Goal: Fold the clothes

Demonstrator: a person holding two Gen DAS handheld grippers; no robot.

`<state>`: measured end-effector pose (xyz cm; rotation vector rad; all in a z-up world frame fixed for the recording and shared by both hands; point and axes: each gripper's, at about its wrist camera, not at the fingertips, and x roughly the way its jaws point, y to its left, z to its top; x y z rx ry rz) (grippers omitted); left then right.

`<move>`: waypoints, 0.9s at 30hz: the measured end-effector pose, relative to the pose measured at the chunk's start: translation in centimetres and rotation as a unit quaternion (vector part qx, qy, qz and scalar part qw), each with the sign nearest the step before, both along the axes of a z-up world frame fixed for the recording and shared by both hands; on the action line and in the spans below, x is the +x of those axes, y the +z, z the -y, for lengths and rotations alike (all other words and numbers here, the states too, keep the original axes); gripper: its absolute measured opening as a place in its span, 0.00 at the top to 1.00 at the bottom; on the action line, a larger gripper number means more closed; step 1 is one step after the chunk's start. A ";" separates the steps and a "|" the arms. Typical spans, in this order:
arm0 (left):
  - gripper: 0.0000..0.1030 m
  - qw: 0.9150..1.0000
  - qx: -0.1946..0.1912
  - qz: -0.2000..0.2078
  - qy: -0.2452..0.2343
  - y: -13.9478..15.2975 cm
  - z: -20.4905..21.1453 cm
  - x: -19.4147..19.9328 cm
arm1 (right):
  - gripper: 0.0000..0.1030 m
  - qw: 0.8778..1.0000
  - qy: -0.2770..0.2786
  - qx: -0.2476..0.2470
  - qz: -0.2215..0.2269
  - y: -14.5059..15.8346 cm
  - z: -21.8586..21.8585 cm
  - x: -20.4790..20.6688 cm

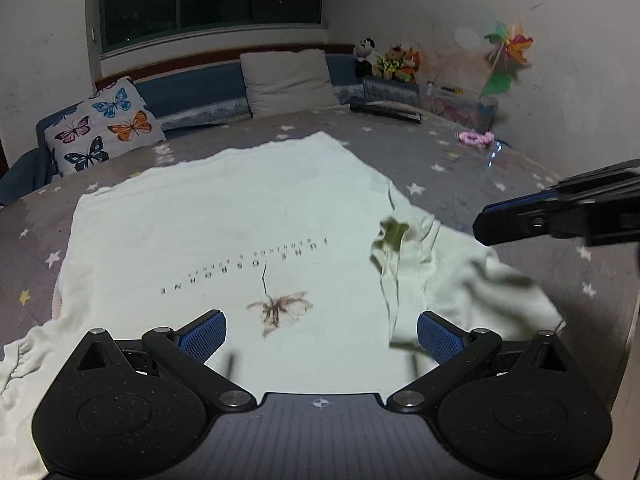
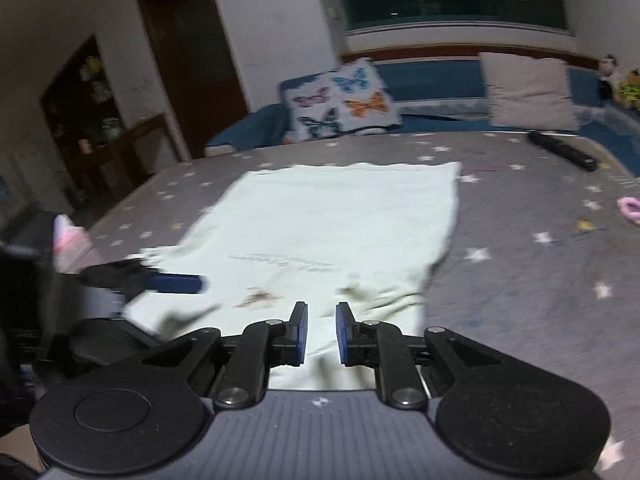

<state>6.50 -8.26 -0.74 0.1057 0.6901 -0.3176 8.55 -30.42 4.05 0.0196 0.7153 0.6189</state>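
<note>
A pale green T-shirt (image 1: 224, 224) with a small brown print and a line of dark letters lies spread on the grey star-patterned bed; it also shows in the right wrist view (image 2: 340, 216). Its right sleeve and collar area (image 1: 404, 252) are bunched and rumpled. My left gripper (image 1: 320, 334) is open and empty, hovering just above the shirt's near part. My right gripper (image 2: 321, 332) hovers over the shirt's near right part with its jaws a narrow gap apart and nothing between them. It shows at the right edge of the left wrist view (image 1: 520, 224).
The bed cover (image 1: 460, 168) extends around the shirt. A butterfly pillow (image 1: 104, 128) and a grey pillow (image 1: 288, 80) lean at the back. Stuffed toys (image 1: 392, 62), a pinwheel (image 1: 508, 56), a pink ring toy (image 1: 476, 138) and a dark flat bar (image 1: 384, 110) lie far right.
</note>
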 end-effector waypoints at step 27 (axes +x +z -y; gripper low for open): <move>0.00 1.000 0.012 -0.011 -0.008 -1.3 1.9 0.8 | 0.84 0.997 0.006 -0.079 -0.010 -1.8 -1.0 5.3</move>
